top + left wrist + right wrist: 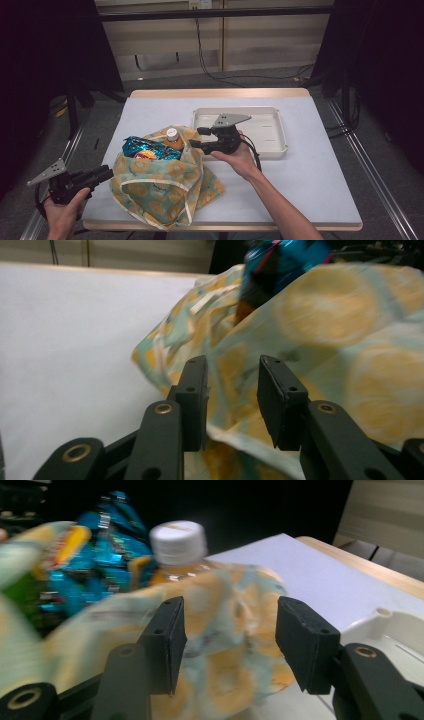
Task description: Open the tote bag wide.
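Cloth bag (165, 182), printed with yellow lemon slices on pale green, slumps on the near left of the bench (310, 175), its mouth gaping upward. It looks soft and limp, folding wherever nothing inside props it up. Out of the mouth stand a bottle (173, 138) of orange drink with a white cap and a crinkly blue snack pack (145, 146); both seem to lean on the fabric, which would explain why the bag keeps some shape.

In the left gripper view, the left gripper (232, 390) has its fingers parted, with the bag's lower edge lying just beyond and partly between them; the pads do not press on the cloth, so it reads as released. In the high view this gripper (102, 175) sits at the bag's near-left side.

The right gripper (230, 640) also has its fingers spread apart, with the bag's far rim and the bottle behind the gap, and nothing pinched. Seen from above, it (200, 137) hovers at the bag's far right, over the near edge of the tray (277, 127).

That tray is a shallow, rigid white plastic rectangle with rounded corners, lying far right of the bag. I judge both hands are placed either side of the mouth for working its rim.
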